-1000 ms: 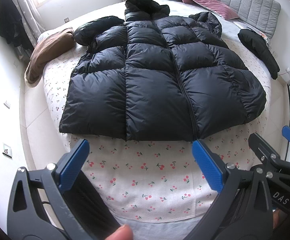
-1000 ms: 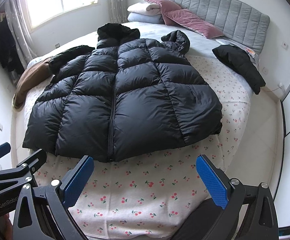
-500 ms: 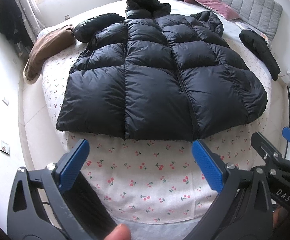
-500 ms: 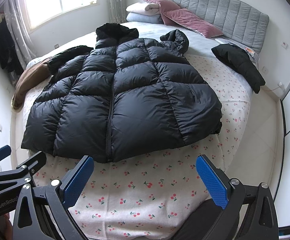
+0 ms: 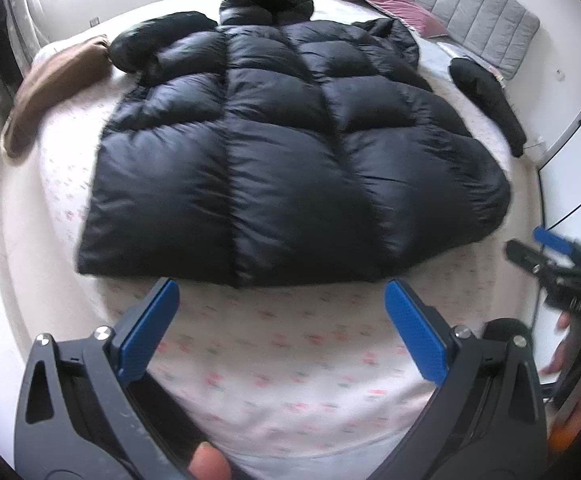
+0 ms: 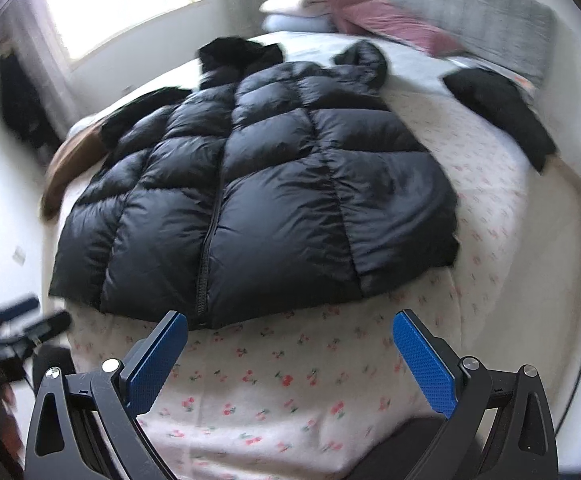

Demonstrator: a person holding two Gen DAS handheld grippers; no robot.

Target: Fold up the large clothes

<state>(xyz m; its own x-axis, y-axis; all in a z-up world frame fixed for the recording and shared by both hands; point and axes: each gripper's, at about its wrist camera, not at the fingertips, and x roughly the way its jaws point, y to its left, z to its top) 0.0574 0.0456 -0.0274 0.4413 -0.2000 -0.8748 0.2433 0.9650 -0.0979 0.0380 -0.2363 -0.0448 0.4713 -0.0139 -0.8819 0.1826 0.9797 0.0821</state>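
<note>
Both the left tongs point(image 5: 280, 308) and right tongs point(image 6: 290, 338) are gaping wide, hovering near the black jacket's point(image 5: 290, 152) hem on the bed point(image 5: 282, 344).

Jacket point(image 5: 290, 160): glossy black, quilted in squares. Bed sheet point(image 6: 290, 392): white, printed with small red cherries. Headboard point(image 5: 470, 4): grey, ribbed. Pillow point(image 5: 386, 4): dusty pink. Brown garment point(image 5: 50, 84) noted at bed edge. Tool pads point(image 6: 158, 360): blue.

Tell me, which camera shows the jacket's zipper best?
The right wrist view: the zipper runs sharp and dark down the black puffer jacket. In the left wrist view it is only a blurred seam.
</note>
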